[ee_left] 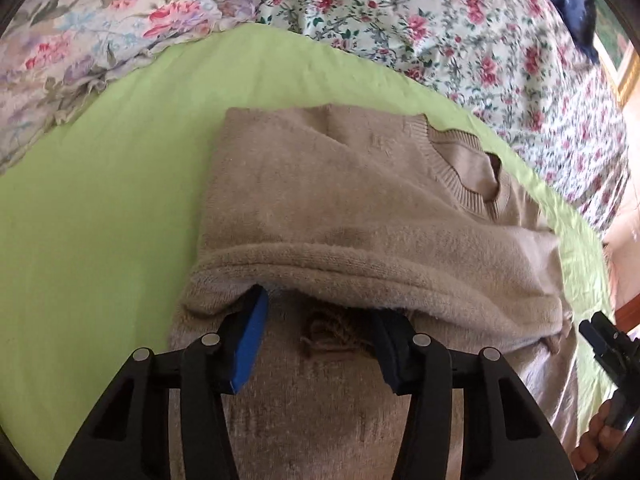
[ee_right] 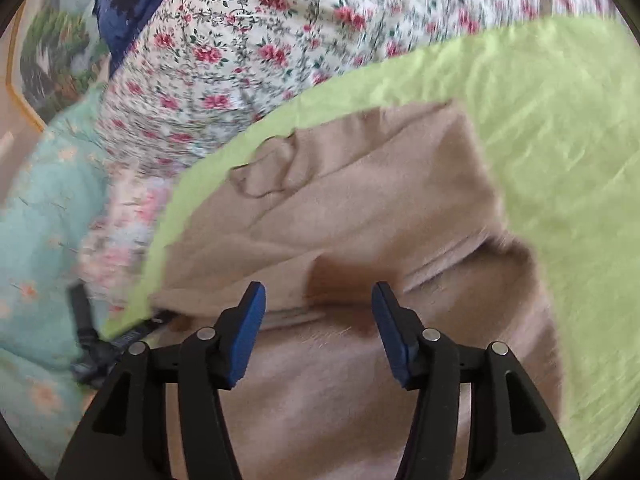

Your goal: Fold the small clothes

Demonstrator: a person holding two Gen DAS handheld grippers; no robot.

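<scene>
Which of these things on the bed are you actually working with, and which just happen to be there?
In use:
beige sweater, partly folded
left gripper, open, fingertips under the folded edge
right gripper, open above the sweater
green sheet, the folding surface

Just lying about:
floral quilt
dark blue cloth

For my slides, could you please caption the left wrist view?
Open left gripper at the folded edge of a beige sweater on a green sheet.
</scene>
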